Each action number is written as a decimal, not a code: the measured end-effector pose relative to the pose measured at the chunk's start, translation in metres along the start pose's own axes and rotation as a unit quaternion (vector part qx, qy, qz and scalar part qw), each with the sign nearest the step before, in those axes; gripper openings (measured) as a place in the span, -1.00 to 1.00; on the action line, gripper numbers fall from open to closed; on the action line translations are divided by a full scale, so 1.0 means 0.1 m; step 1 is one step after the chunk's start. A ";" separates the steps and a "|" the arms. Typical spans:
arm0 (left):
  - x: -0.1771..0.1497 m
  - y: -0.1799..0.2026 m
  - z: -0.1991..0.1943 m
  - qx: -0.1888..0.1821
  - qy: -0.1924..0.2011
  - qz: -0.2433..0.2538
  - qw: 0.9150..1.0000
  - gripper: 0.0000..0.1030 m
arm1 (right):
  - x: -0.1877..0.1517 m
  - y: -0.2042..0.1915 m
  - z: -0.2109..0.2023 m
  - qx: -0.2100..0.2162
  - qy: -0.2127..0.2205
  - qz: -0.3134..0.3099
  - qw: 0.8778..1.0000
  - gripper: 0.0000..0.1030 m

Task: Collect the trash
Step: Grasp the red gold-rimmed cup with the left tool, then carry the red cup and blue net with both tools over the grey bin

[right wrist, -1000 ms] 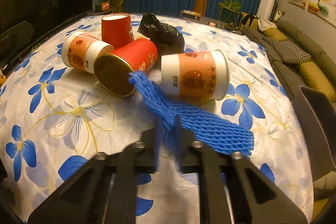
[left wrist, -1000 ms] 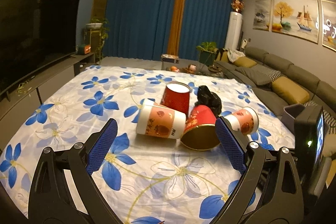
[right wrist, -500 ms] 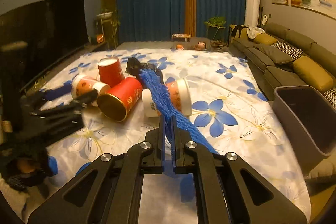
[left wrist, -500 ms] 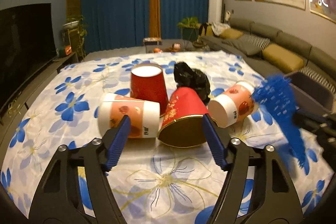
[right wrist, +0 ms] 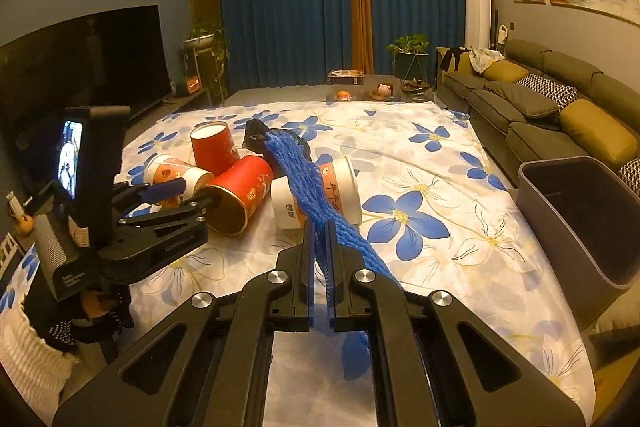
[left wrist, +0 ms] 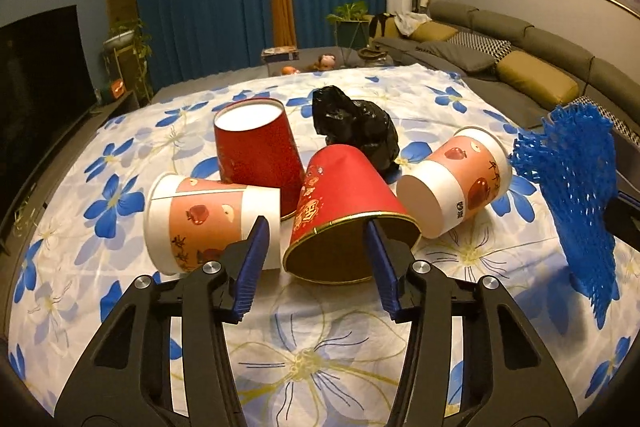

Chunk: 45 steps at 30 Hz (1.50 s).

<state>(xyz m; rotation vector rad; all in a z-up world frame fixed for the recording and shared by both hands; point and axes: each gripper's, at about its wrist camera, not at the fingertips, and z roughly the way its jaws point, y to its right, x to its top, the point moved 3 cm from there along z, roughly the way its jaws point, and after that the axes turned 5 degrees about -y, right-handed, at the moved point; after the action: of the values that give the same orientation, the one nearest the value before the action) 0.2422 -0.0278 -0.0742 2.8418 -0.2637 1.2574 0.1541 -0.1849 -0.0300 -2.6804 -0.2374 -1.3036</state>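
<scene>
my left gripper (left wrist: 314, 259) is closing around the lying red cup (left wrist: 346, 211), whose gold-rimmed open mouth faces me; the rim sits between the blue pads (left wrist: 252, 263), but i can't see them pressing on it. in the right wrist view the same gripper (right wrist: 200, 195) reaches to that cup's mouth.

my right gripper (right wrist: 320, 259) is pressed together on the blue foam net (right wrist: 308, 187), which stands up and away from the jaws, with a loose end hanging below them. from the left it shows as a blue mesh fan (left wrist: 576, 187) at the right edge.

the trash lies clustered on the flowered tablecloth (left wrist: 320, 355): an upside-down red cup (left wrist: 256, 151) just behind, a white-and-pink cup (left wrist: 208, 223) on its side to the left touching it, another white-and-pink cup (left wrist: 460, 183) on its side to the right, and a crumpled black plastic bag (left wrist: 356, 127) behind the lying red cup (touching it, as far as i can tell).

a grey bin (right wrist: 584, 223) stands at the table's right edge, near the sofa (right wrist: 552, 103).
</scene>
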 end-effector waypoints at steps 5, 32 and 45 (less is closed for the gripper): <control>0.03 0.03 0.06 -0.001 -0.009 0.003 1.000 -0.58 | 0.01 0.02 -0.02 0.000 0.002 0.003 1.000 -0.90; -0.13 0.00 -0.88 -0.069 0.039 -0.059 0.995 -0.97 | 0.08 0.44 -0.56 -0.019 0.044 0.051 0.998 -0.90; 0.11 0.30 -1.07 -0.102 0.062 -0.025 0.993 -0.97 | 0.24 0.62 -0.81 -0.050 0.080 0.061 0.994 -0.90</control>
<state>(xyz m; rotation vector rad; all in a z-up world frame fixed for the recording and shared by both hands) 0.1657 -0.0495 0.0046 2.5734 -0.2958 1.3090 0.1196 -0.2607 0.0348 -2.6037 0.0118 -1.5195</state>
